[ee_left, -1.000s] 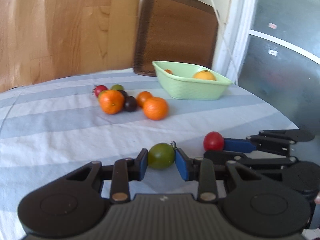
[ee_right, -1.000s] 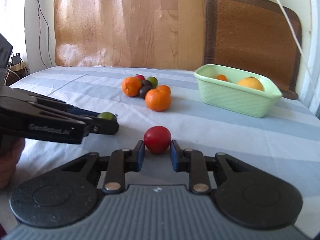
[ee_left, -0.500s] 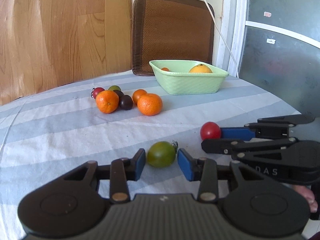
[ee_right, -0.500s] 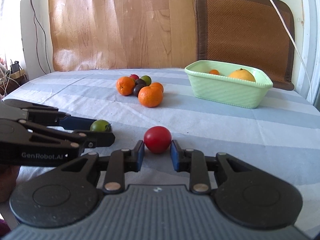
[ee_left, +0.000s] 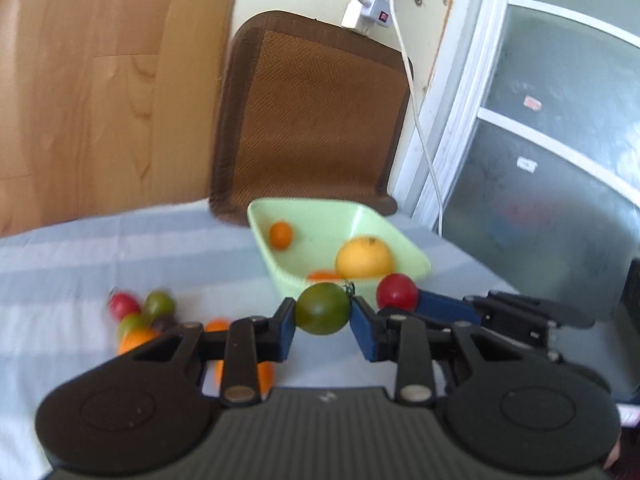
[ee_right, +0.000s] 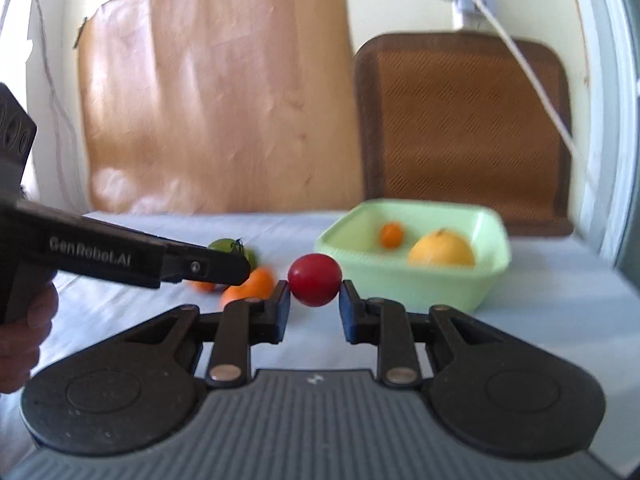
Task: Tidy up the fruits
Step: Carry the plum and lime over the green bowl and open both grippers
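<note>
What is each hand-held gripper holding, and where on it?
Left hand-held gripper: green tomato, pinched across its sides. Right hand-held gripper: red tomato, also by its sides.

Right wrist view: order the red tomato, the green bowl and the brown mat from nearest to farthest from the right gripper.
1. red tomato, clamped between the right gripper's fingers.
2. green bowl, just ahead and to the right, on the table.
3. brown mat, behind the bowl, leaning upright against the wall.
</note>
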